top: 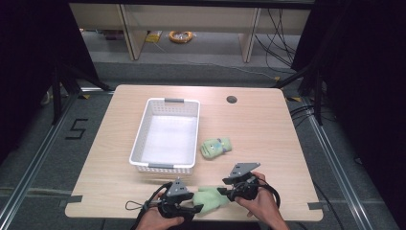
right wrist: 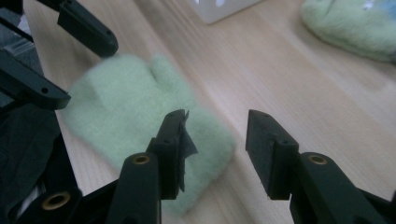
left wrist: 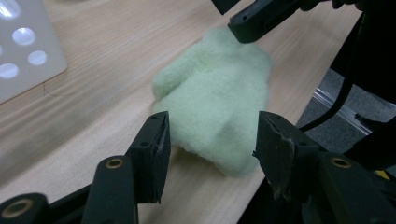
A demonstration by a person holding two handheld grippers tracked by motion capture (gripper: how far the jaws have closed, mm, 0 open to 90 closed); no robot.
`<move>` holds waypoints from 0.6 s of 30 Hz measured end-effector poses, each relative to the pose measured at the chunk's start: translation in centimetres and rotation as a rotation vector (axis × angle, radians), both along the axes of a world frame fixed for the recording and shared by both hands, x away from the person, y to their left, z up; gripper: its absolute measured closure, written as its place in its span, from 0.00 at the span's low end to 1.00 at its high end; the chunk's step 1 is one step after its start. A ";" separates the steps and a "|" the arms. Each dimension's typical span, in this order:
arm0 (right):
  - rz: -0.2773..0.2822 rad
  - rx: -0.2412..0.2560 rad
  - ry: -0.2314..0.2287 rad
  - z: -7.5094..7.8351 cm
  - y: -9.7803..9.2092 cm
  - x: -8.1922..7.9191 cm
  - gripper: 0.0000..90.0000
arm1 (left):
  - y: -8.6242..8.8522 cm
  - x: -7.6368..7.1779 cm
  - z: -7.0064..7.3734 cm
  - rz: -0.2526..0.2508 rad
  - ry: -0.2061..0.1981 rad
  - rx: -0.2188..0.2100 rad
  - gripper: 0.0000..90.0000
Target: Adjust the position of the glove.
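A plain pale green mitten (top: 210, 199) lies near the table's front edge between my two grippers. My left gripper (top: 197, 208) is at its left end. In the left gripper view the jaws stand open around the near end of the mitten (left wrist: 215, 88), one on each side. My right gripper (top: 224, 191) is at the mitten's right end, also open. In the right gripper view its left jaw sits over the mitten (right wrist: 126, 102) and the gap between the jaws (right wrist: 217, 123) is mostly over bare wood. A second green mitten (top: 215, 147) with a pattern lies farther back.
A white perforated basket (top: 139, 139) stands on the wooden table (top: 268, 129), left of the patterned mitten (right wrist: 350, 28). Its corner (left wrist: 23, 51) shows close by in the left gripper view. The table's front edge runs just below the plain mitten. A cable hole (top: 231, 99) sits at the back.
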State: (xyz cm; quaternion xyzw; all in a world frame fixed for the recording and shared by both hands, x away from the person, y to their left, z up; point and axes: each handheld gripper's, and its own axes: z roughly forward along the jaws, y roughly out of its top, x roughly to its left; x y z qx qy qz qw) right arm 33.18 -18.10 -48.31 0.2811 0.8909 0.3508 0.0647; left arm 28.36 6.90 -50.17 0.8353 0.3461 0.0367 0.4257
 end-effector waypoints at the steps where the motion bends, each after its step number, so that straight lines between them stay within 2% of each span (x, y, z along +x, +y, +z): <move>1: 0.000 -0.009 0.010 -0.3 0.2 0.1 0.66 | -0.2 0.1 -0.2 0.013 0.007 -0.001 0.50; 2: -0.006 -0.023 0.027 -0.5 0.3 0.1 0.66 | -0.3 0.1 -0.2 0.011 -0.003 0.011 0.50; 3: -0.015 -0.061 0.043 -0.9 0.6 0.1 0.67 | -0.2 0.2 -0.2 -0.001 -0.015 0.030 0.51; 4: -0.030 -0.075 0.074 -0.8 0.6 0.0 0.69 | -0.2 0.4 -0.3 -0.013 -0.036 0.057 0.53; 5: -0.030 -0.075 0.074 -0.8 0.6 0.0 0.69 | -0.3 0.3 -0.3 -0.013 -0.021 0.059 0.53; 6: 0.015 -0.057 0.028 -1.1 0.5 0.4 0.70 | -0.5 0.3 -0.5 -0.010 -0.022 0.046 0.53; 7: -0.017 -0.052 0.054 -1.1 0.5 0.2 0.71 | -0.5 0.4 -0.6 -0.024 -0.025 0.063 0.54; 8: -0.019 -0.025 0.063 -1.4 0.4 0.2 0.74 | -0.6 0.4 -0.6 -0.018 -0.011 0.054 0.57; 9: -0.018 -0.013 0.084 -1.4 0.3 0.1 0.76 | -0.5 0.4 -0.6 -0.028 -0.015 0.062 0.60; 10: -0.018 -0.013 0.084 -1.4 0.3 0.1 0.76 | -0.5 0.4 -0.6 -0.028 -0.015 0.062 0.64; 11: -0.006 -0.001 0.080 -1.5 0.2 0.1 0.82 | -0.6 0.3 -0.6 -0.026 -0.017 0.059 0.68; 13: -0.005 -0.004 0.078 -1.6 0.2 0.2 0.85 | -0.6 0.3 -0.6 -0.031 -0.022 0.072 0.75; 14: 0.003 -0.008 0.074 -1.6 0.1 0.2 0.87 | -0.7 0.2 -0.7 -0.034 -0.024 0.058 0.75; 15: 0.002 -0.004 0.083 -1.5 0.1 0.0 0.91 | -0.8 0.2 -0.7 -0.042 -0.033 0.051 0.82; 16: 0.004 -0.004 0.080 -1.5 0.0 0.0 0.92 | -0.6 0.3 -0.6 -0.051 -0.037 0.062 0.85; 18: -0.003 0.007 0.086 -1.4 0.0 -0.1 0.92 | -0.6 0.3 -0.6 -0.055 -0.037 0.055 0.88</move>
